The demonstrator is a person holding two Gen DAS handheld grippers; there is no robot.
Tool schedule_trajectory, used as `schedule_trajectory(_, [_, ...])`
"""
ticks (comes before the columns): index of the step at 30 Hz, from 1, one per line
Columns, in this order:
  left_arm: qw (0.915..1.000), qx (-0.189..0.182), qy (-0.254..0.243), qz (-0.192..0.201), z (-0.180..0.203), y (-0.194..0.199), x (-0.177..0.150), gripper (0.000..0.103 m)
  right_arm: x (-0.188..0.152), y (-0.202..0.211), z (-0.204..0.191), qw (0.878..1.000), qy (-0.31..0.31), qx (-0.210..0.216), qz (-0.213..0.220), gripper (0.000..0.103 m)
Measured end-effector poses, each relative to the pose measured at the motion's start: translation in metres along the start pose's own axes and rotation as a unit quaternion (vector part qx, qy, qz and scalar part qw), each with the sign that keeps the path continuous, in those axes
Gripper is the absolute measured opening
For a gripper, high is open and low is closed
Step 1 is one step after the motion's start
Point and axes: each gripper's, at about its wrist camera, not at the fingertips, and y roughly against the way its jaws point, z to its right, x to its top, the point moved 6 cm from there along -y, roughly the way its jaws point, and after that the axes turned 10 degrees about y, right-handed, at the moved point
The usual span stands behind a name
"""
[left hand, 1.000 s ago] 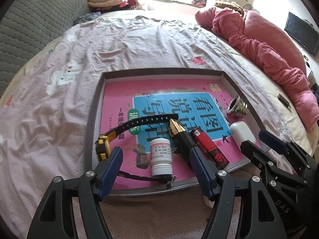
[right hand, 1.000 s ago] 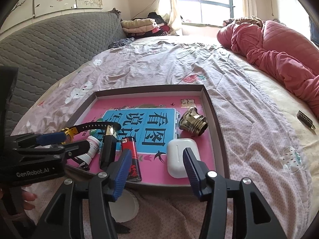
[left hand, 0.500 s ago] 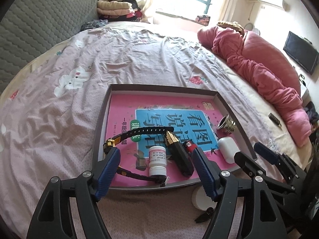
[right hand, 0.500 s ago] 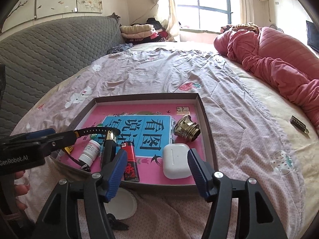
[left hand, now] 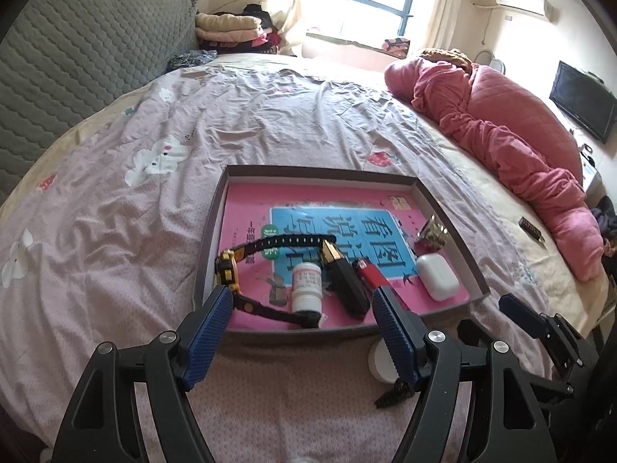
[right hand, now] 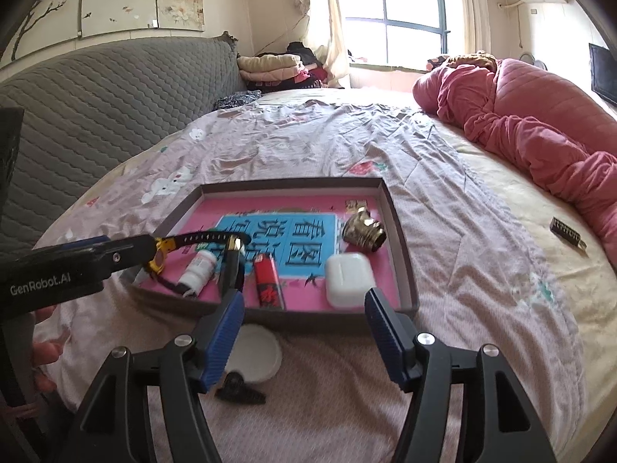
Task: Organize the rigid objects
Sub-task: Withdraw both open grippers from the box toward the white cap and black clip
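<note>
**Pink-lined tray on the bed holds six things**

Brown-walled, the tray [left hand: 216, 208] sits on the bed [left hand: 115, 231]. In it we see a watch [left hand: 227, 270] at the left, then a bottle [left hand: 306, 285] lying flat, a black-and-gold tube [left hand: 345, 285], a red lighter [right hand: 266, 279], a white case [right hand: 349, 279] and a brass fitting [right hand: 364, 231]. Just outside the near wall lie a white disc [right hand: 256, 355] and a black clip [right hand: 239, 391]. We hold the left gripper [left hand: 302, 332] and the right gripper [right hand: 300, 337] before the tray, fingers spread and empty.
</note>
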Motion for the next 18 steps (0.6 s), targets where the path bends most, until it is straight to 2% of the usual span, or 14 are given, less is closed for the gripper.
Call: schedule_trajectory(18, [0.9991, 0.017, -0.013, -0.037, -0.006, 0.010, -0.048, 0.076, -0.036, 0.024, -0.020, 1.000, -0.002, 0.001, -0.017, 0.065])
